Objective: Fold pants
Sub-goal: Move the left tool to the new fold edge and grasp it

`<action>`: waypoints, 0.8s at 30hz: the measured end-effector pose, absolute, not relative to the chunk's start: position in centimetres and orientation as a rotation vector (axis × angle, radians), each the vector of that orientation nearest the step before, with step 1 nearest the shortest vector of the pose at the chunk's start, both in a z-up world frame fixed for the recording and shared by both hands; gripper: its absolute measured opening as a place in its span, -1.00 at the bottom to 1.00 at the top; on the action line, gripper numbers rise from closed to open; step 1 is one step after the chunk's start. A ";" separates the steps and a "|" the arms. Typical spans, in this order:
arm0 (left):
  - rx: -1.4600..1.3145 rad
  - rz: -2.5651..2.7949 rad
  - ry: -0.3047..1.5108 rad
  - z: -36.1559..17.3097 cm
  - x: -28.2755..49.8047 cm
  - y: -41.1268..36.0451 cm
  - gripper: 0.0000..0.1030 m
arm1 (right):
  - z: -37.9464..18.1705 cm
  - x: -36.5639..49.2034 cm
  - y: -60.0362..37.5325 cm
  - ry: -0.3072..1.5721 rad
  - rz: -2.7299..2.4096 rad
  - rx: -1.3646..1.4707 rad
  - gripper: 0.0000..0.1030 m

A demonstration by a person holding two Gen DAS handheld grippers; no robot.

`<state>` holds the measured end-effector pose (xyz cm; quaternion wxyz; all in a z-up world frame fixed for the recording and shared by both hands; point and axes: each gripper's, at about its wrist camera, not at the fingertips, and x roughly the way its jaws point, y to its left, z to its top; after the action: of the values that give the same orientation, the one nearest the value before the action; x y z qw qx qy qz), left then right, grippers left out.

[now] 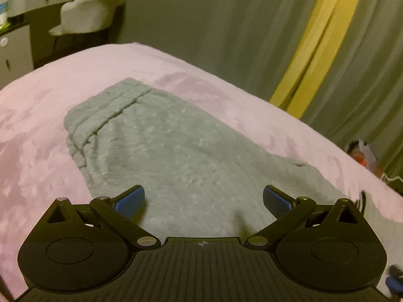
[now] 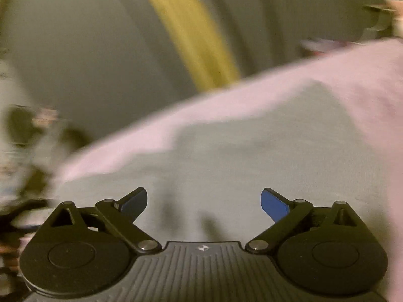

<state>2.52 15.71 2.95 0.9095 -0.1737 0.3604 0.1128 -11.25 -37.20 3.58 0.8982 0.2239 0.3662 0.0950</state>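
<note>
Grey fleecy pants [image 1: 161,146] lie flat on a pink plush blanket [image 1: 37,115], long axis running toward eleven o'clock from the left gripper [image 1: 203,201], which, like the right gripper [image 2: 204,202], hovers wide open, holding nothing.

Pink plush bed cover [image 1: 37,125], grey-green pants [image 1: 163,146] lying flat on it
</note>
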 end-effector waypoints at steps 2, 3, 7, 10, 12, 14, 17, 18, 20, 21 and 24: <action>-0.351 0.221 0.753 2.9 2.5 15.5 1.00 | 2.2 -10.7 -37.5 0.853 0.170 0.469 0.90; -0.348 0.219 0.759 2.8 2.6 15.4 1.00 | 2.4 -10.9 -37.7 0.840 0.186 0.505 0.91; -0.355 0.210 0.776 2.6 2.6 15.4 1.00 | 2.2 -11.8 -40.4 0.772 0.347 0.951 0.92; -0.346 0.201 0.784 2.5 2.7 15.2 1.00 | 1.5 -12.3 -41.2 0.863 0.189 0.946 0.90; -0.334 0.180 0.794 2.5 2.8 14.9 1.00 | 1.7 -12.8 -41.4 0.876 0.167 0.884 0.86; -0.310 0.152 0.791 2.6 2.9 14.3 1.00 | 3.0 -13.3 -41.7 0.845 0.073 0.795 0.92; -0.243 0.072 0.783 3.3 2.9 12.2 1.00 | 4.8 -14.3 -41.4 0.789 -0.102 0.561 0.92; -0.228 0.038 0.780 3.5 3.0 11.4 1.00 | 5.3 -14.7 -41.7 0.771 -0.122 0.519 0.92; -0.211 -0.029 0.780 3.6 3.3 9.3 1.00 | 6.2 -15.7 -42.4 0.729 -0.136 0.481 0.92; -0.218 -0.063 0.789 3.5 3.5 8.3 1.00 | 6.6 -16.3 -42.6 0.704 -0.140 0.473 0.92; -0.256 -0.160 0.833 2.7 4.5 5.3 1.00 | 7.5 -16.6 -42.9 0.637 -0.142 0.444 0.92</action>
<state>4.53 5.27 2.68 0.9035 -0.1237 0.4029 -0.0774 -16.64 -42.92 7.50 0.9232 0.2164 0.3101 -0.0691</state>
